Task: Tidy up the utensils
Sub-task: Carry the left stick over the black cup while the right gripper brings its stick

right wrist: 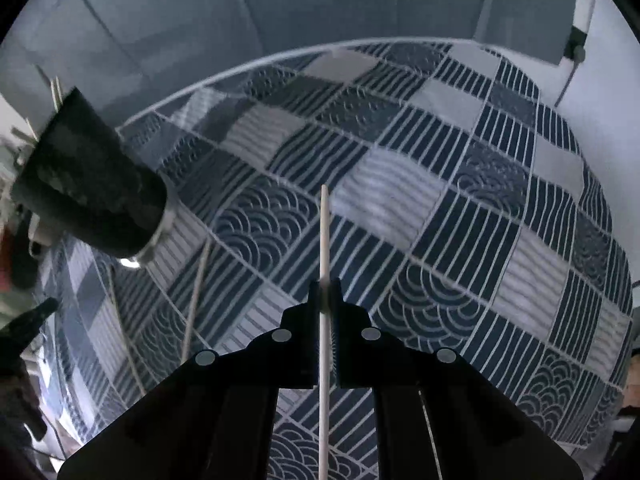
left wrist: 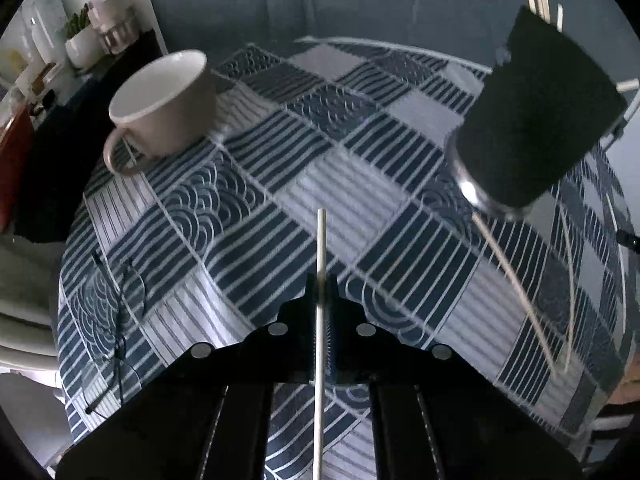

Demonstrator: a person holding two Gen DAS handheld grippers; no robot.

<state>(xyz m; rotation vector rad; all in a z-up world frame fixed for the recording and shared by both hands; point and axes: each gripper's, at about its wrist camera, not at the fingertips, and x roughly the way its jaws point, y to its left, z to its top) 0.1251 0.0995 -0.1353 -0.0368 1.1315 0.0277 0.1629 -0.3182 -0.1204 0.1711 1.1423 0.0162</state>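
My left gripper [left wrist: 321, 286] is shut on a white chopstick [left wrist: 321, 240] that points forward above the patterned tablecloth [left wrist: 280, 168]. My right gripper [right wrist: 325, 290] is shut on another white chopstick [right wrist: 324, 232], also held above the cloth. A dark utensil holder [left wrist: 540, 120] with several chopsticks sticking out of its top stands at the right in the left wrist view and at the left in the right wrist view [right wrist: 92, 176]. Two loose chopsticks [left wrist: 516, 280] lie on the cloth near the holder's base; they also show in the right wrist view [right wrist: 196, 292].
A white cup [left wrist: 168, 100] with a handle stands at the cloth's far left. A thin black cable [left wrist: 120, 320] lies on the cloth at the left. A shelf with jars and a plant [left wrist: 76, 36] is behind the cup. A grey wall is beyond the table.
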